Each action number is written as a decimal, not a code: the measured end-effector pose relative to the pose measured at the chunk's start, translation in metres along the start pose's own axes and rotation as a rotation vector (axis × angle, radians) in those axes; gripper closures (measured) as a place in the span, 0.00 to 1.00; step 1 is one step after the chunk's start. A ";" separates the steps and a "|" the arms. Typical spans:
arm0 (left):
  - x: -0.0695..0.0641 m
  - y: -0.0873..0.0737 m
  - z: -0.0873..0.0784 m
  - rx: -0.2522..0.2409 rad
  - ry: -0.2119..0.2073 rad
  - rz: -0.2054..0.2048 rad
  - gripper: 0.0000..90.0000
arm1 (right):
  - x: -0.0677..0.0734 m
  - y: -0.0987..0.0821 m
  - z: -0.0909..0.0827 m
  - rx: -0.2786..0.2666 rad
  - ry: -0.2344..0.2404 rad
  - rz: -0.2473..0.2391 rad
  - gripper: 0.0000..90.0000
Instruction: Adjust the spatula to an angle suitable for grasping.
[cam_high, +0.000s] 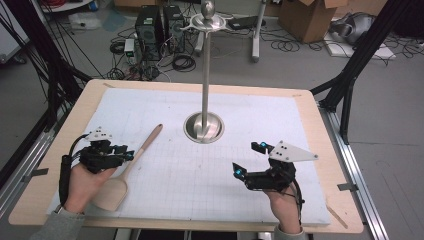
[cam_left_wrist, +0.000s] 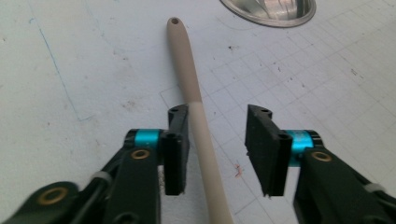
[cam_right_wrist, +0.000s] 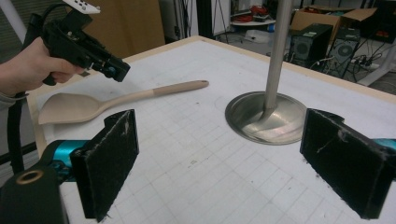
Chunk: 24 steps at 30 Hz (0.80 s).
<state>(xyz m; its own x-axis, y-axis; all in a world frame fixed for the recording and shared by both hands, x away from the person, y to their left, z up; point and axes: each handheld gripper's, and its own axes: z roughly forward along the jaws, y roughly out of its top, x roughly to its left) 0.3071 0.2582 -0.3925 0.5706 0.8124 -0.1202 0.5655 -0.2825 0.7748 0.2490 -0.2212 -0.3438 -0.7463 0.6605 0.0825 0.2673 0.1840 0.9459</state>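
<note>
A beige wooden spatula (cam_high: 131, 165) lies flat on the white gridded mat (cam_high: 175, 180), blade toward the person, handle pointing at the metal stand. My left gripper (cam_high: 127, 154) hovers just above its handle (cam_left_wrist: 187, 70). The jaws are open and the handle (cam_left_wrist: 205, 149) passes between them, close to the left one, with neither pad pressing on it. The right gripper view shows the same spatula (cam_right_wrist: 140, 95) resting on the mat under the left gripper (cam_right_wrist: 116, 70). My right gripper (cam_high: 248, 158) is at the mat's right, open wide, with nothing between its jaws (cam_right_wrist: 219, 140).
A metal pole on a round dished base (cam_high: 204, 129) stands at the mat's middle back, also seen as the base (cam_left_wrist: 271, 9) and the base (cam_right_wrist: 264, 116). The wooden table edge (cam_high: 320, 130) frames the mat. Computer towers (cam_high: 150, 25), cables and cardboard boxes sit on the floor behind.
</note>
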 end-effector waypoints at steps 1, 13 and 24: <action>0.000 0.000 -0.001 -0.015 -0.003 -0.001 0.60 | 0.000 0.000 0.000 0.000 0.001 0.001 0.12; 0.000 -0.003 -0.001 -0.040 0.069 -0.014 0.15 | 0.001 0.000 0.003 0.004 0.005 0.001 0.12; -0.003 -0.009 0.013 0.014 0.066 0.011 0.14 | 0.000 -0.001 0.004 0.008 0.011 -0.004 0.12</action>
<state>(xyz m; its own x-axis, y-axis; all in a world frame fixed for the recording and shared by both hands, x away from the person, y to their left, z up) 0.3082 0.2521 -0.4069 0.5369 0.8408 -0.0699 0.5680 -0.2989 0.7668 0.2516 -0.2183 -0.3462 -0.7538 0.6519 0.0825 0.2695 0.1922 0.9436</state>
